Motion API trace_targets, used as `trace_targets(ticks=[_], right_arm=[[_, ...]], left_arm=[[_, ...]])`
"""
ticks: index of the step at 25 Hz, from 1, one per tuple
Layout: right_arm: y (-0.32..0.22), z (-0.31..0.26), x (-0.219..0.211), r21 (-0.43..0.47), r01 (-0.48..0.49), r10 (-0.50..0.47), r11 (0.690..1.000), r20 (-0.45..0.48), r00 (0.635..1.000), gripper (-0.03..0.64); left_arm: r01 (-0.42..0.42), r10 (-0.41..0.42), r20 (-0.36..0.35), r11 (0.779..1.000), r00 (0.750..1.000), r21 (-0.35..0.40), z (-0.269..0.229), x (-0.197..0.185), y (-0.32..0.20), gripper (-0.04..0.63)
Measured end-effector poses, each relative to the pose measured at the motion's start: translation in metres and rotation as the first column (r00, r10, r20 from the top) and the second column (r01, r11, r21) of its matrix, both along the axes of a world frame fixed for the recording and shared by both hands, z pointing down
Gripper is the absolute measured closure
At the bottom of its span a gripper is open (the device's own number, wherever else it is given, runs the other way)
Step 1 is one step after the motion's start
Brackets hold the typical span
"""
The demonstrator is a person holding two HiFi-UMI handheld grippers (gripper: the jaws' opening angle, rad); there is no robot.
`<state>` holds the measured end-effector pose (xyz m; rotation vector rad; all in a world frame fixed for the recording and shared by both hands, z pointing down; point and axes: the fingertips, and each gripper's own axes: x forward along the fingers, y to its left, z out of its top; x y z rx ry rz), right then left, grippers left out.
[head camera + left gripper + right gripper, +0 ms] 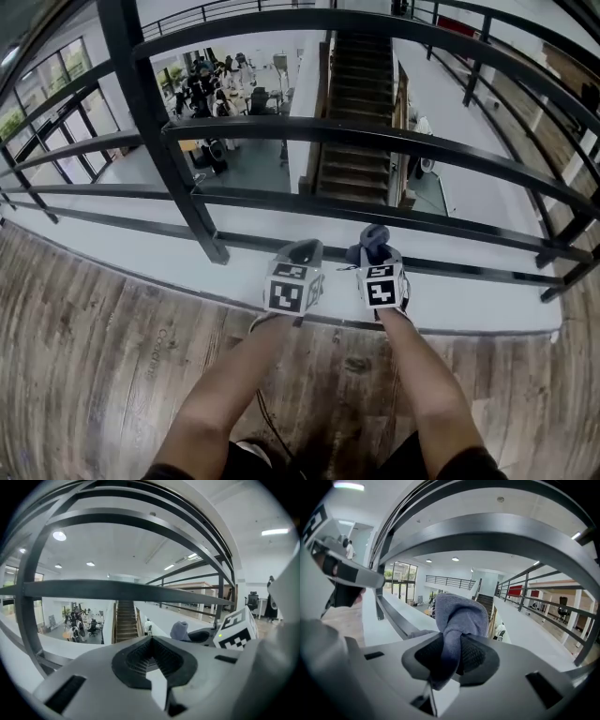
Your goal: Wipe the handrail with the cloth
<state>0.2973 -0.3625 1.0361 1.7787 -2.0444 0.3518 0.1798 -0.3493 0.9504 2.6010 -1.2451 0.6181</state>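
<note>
The black handrail point(375, 136) runs as several horizontal bars across the head view. A grey-blue cloth point(373, 238) bunches out of my right gripper point(377, 251), which is shut on it, low down by the bottom bars point(450, 220). In the right gripper view the cloth point(459, 616) stands up between the ribbed pads point(476, 656), below a wide bar point(487, 536). My left gripper point(302, 251) hangs just left of it, jaws closed with nothing in them. The left gripper view shows its shut pads point(136, 660), and the cloth point(179, 631) to the right.
A slanted black post point(159, 131) stands left of the grippers. A white ledge point(141, 262) edges the wood-plank floor point(94, 375) under the rail. Beyond the rail drop a staircase point(356, 103) and a lower hall with people point(220, 94).
</note>
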Motion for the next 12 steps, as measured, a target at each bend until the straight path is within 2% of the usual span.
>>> trace_targets(ticks=[3, 6, 10, 12], right_arm=[[0.014, 0.004, 0.030, 0.004, -0.027, 0.027, 1.000, 0.010, 1.000, 0.522], [0.022, 0.010, 0.068, 0.003, -0.052, 0.052, 0.999, 0.000, 0.999, 0.522], [0.037, 0.024, 0.138, 0.010, -0.083, 0.083, 0.997, -0.014, 0.996, 0.522], [0.049, 0.032, 0.173, 0.018, -0.108, 0.108, 0.994, -0.013, 0.994, 0.522]], left_arm=[[-0.070, 0.071, 0.013, 0.997, 0.997, -0.028, 0.016, 0.033, 0.016, 0.597], [-0.102, 0.102, 0.023, 0.994, 0.994, -0.030, 0.029, 0.066, 0.020, 0.597], [-0.140, 0.141, 0.043, 0.990, 0.989, -0.034, 0.048, 0.128, 0.028, 0.597], [-0.179, 0.181, 0.025, 0.982, 0.983, -0.062, 0.059, 0.163, 0.038, 0.597]])
